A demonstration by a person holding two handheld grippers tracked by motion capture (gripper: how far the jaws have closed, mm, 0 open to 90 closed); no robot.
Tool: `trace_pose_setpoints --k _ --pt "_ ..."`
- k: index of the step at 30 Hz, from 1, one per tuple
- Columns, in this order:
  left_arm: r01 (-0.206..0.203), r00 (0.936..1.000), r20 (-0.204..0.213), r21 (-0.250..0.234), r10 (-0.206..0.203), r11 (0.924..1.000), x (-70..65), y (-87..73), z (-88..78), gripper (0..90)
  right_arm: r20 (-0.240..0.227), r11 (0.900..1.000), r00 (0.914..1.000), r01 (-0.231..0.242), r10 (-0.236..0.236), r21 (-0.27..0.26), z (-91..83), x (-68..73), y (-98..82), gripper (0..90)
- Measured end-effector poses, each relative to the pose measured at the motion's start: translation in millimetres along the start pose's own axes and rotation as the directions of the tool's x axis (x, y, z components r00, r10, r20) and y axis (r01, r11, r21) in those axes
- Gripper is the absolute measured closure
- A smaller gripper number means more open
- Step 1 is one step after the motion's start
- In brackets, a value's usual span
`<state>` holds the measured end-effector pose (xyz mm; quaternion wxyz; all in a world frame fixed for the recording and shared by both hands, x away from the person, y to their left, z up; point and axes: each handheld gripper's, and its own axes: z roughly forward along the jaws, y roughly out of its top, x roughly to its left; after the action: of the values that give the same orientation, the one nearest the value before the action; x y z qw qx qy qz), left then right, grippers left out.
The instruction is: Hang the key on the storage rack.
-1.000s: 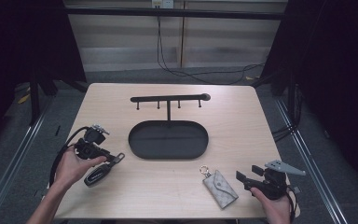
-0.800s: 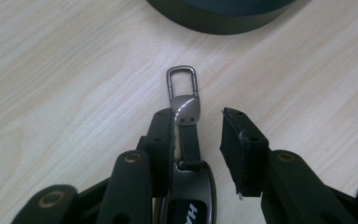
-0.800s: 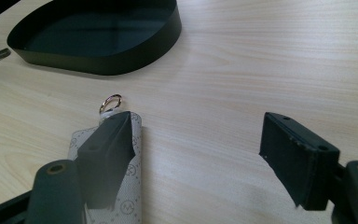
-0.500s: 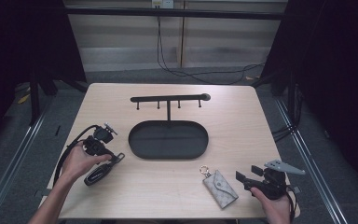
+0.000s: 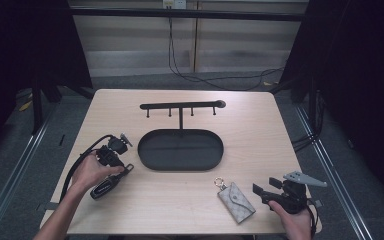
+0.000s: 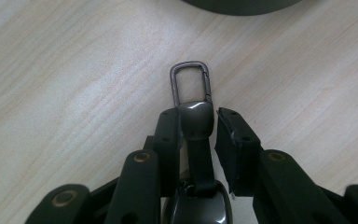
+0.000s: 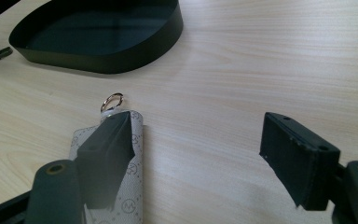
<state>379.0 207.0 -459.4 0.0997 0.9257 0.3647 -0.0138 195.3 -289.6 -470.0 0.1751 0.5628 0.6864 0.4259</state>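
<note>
Two handheld grippers work either side of an oval black tray [image 5: 180, 149] on a wooden table [image 5: 260, 130].

The left gripper [image 6: 199, 128], left of the tray, has its jaws narrowly apart around a dark key fob [image 6: 196, 121]; one jaw touches the fob's strap, the other stands just clear, and the metal clasp [image 6: 190, 83] points toward the tray. The right gripper [image 7: 200, 156], below and right of the tray, has jaws spread wide, one over a grey patterned key pouch [image 5: 236, 201] whose ring [image 7: 111, 101] faces the tray. A hook rack [image 5: 181, 106] rises behind the tray.
</note>
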Motion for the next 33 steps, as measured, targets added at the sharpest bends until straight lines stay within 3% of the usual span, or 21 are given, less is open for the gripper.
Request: trace_pose_setpoints --k 11,15,20,28,32,33 --pt "-0.002 1.0000 0.004 0.052 0.002 0.9986 -1.2 4.8 6.8 69.2 -0.010 1.000 1.0000 0.000 0.000 0.003 0.3 0.0 0.1 25.1" --pt "-0.025 0.9985 -0.046 0.087 0.029 0.9959 -7.5 9.3 8.1 69.2 -0.010 1.000 1.0000 0.001 -0.001 0.004 0.4 0.1 0.2 25.1" --pt "-0.026 0.9978 -0.056 0.141 0.034 0.9897 -10.3 16.6 10.1 69.3 -0.013 1.000 0.9999 0.002 -0.001 0.009 1.0 -0.4 0.4 24.7" --pt "-0.009 0.9981 -0.060 0.145 0.018 0.9894 -10.8 18.3 11.0 70.9 -0.015 1.000 0.9999 -0.002 0.002 0.015 0.8 -0.8 0.1 24.8" --pt "-0.016 0.9990 -0.038 0.147 0.022 0.9890 -7.3 17.3 9.5 71.0 -0.013 1.000 0.9999 -0.006 0.006 0.012 1.0 -1.3 0.2 24.8" --pt "0.007 0.9996 -0.030 0.139 -0.003 0.9903 -6.5 16.6 9.6 70.9 -0.014 1.000 0.9999 -0.008 0.008 0.012 1.2 -1.5 0.2 24.8"
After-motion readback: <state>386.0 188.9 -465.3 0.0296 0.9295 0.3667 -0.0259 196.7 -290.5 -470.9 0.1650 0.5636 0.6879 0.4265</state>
